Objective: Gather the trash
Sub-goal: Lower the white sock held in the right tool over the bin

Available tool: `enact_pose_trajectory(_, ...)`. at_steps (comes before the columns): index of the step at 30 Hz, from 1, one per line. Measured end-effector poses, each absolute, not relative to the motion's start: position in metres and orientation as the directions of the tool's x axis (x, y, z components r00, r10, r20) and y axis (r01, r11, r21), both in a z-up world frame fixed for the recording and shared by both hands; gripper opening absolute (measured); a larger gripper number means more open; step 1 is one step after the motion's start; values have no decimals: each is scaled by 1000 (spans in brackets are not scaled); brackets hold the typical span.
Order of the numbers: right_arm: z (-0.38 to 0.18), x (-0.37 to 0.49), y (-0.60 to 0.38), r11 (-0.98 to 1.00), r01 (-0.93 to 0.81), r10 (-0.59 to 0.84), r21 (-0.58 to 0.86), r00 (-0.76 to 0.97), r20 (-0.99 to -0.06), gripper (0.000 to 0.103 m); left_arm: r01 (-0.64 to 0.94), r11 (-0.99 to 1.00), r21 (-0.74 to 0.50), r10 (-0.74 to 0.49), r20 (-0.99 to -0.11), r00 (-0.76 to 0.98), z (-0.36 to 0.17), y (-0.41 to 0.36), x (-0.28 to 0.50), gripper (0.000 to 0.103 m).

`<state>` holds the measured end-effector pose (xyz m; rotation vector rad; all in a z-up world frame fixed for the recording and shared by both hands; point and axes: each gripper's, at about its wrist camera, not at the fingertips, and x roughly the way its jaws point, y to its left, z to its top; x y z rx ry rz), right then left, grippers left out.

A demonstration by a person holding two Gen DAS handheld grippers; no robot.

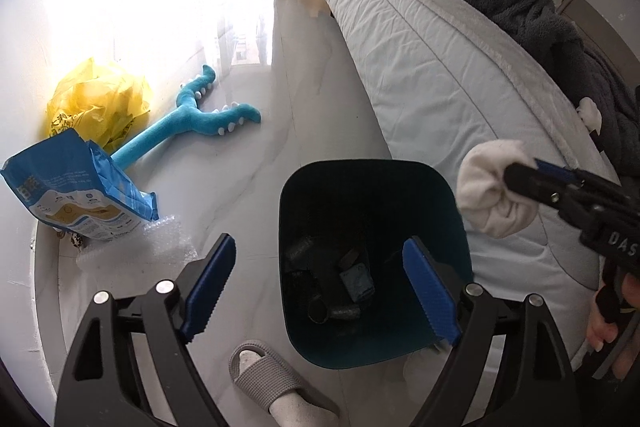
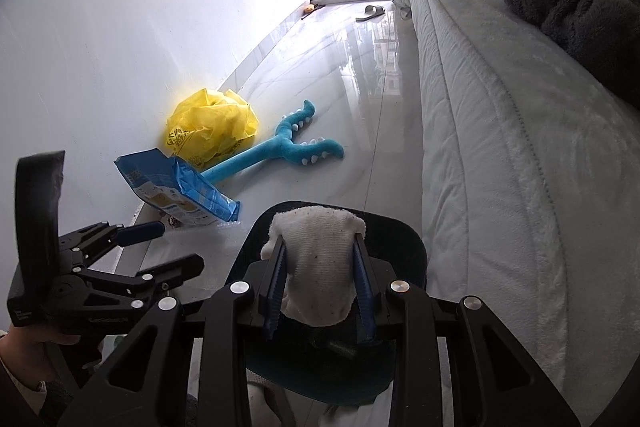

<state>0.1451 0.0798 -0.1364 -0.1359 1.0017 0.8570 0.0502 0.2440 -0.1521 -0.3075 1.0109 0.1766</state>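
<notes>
White balled sock (image 2: 320, 263) is clamped in the right gripper (image 2: 320, 291) above the dark bin (image 1: 452, 203), which already holds items; left gripper (image 1: 320, 291) gapes empty; yellow bag (image 1: 100, 99), blue packet (image 1: 72, 187) and bubble wrap (image 1: 152, 243) apparently remain on the floor (image 1: 304, 99).

Each handheld black plastic left gripper (image 1: 320, 287) and black plastic right gripper (image 2: 322, 287) is built of angular, cut-out linkage arms joined by round silver screw heads, ending in fingers (image 1: 214, 287) faced with ridged blue pads with saw-toothed edges. Seen from the other hand's camera, the right gripper's body carries white block lettering on its side, and the left one has a tall flat black plate standing at its rear with small pale print on the housing beneath. The person wears a grey ribbed slide slipper (image 1: 264, 379) over a pale sock.
</notes>
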Motion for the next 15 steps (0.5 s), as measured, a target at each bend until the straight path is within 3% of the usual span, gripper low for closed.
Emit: enact_pose_trajectory(15, -185, 134, 104, 666, -693, 487, 276, 124, -864, 34, -236, 942, -237, -4, -713, 701, -104, 250, 42, 76)
